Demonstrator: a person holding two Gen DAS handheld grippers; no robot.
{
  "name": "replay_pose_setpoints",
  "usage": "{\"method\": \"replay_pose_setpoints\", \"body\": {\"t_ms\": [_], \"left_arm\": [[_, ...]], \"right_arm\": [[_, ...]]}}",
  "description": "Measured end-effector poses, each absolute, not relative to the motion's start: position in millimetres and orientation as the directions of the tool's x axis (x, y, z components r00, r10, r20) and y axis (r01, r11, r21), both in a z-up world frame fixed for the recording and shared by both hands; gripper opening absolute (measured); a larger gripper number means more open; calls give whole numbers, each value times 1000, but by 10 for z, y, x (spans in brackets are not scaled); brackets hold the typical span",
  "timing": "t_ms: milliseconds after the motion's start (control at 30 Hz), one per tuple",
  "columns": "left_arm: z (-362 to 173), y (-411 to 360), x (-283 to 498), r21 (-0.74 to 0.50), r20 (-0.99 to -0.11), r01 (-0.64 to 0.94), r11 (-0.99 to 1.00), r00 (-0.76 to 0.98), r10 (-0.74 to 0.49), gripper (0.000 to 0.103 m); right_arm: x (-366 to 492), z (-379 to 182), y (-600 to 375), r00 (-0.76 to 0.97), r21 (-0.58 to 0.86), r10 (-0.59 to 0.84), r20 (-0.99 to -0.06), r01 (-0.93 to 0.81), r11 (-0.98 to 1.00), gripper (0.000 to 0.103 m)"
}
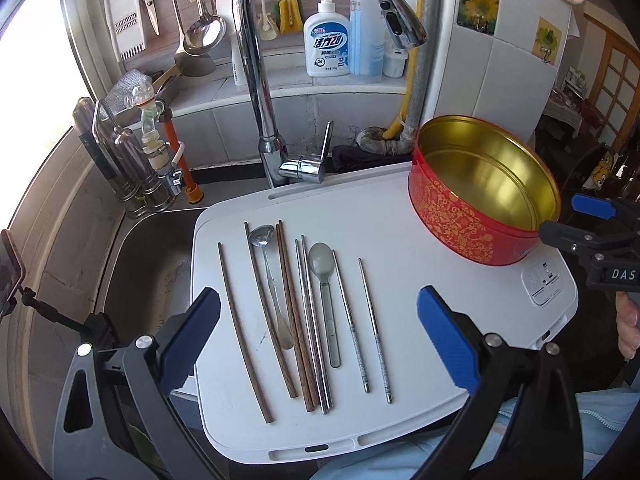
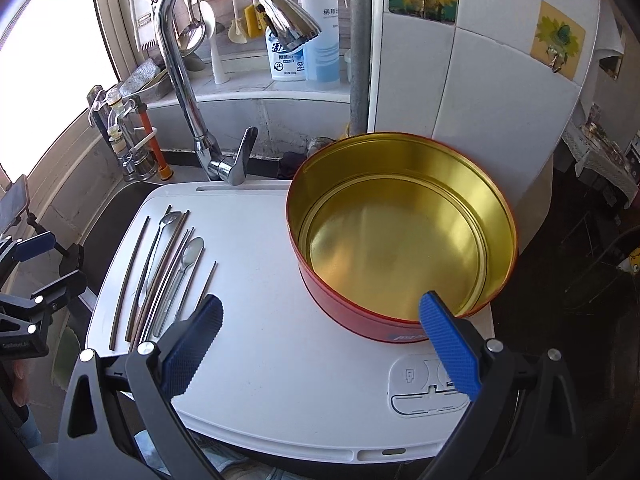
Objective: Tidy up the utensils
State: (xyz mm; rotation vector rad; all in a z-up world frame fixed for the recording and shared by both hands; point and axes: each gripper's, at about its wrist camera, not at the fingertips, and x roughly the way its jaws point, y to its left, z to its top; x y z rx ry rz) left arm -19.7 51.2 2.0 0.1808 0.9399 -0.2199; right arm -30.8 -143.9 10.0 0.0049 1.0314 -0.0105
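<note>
The left gripper [image 1: 318, 340] is hovering with fingers spread wide, holding nothing, over chopsticks [image 1: 294, 312] and spoons [image 1: 326, 280] lying side by side on the white board [image 1: 440, 272]. The right gripper [image 2: 320, 344] is also gaping wide and empty, beside the open red tin [image 2: 400, 236] standing on the board's far right.

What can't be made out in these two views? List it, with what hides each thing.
- Left wrist view: the near inner wall of the red tin is hidden by its own side.
- Left wrist view: the metal spoon handle passes under the wooden chopsticks, so its end is unclear.
- Right wrist view: the lower ends of the utensils are covered by the right gripper finger.
- Both views: label print on the soap bottle is too small.
</note>
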Motion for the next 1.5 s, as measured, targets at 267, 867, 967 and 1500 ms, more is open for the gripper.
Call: {"method": "replay_pose_setpoints", "body": {"t_ms": [267, 867, 967, 1500], "left_arm": [[-214, 913, -100, -23, -836, 224, 974, 531, -142, 96], [-1086, 1572, 395, -74, -878, 124, 990, 463, -124, 70], [-1190, 1611, 412, -58, -884, 119, 991, 454, -107, 67], [-1464, 1527, 347, -13, -889, 149, 989, 452, -80, 15]], "right_arm": [[-170, -91, -1091, 475, 81, 106, -874, -73, 994, 99], [61, -1213, -188, 292, 28, 69, -954, -142, 989, 60], [50, -1305, -160, 277, 23, 58, -959, -127, 992, 57], [-107, -1392, -10, 295, -48, -22, -955, -83, 995, 17]]}}
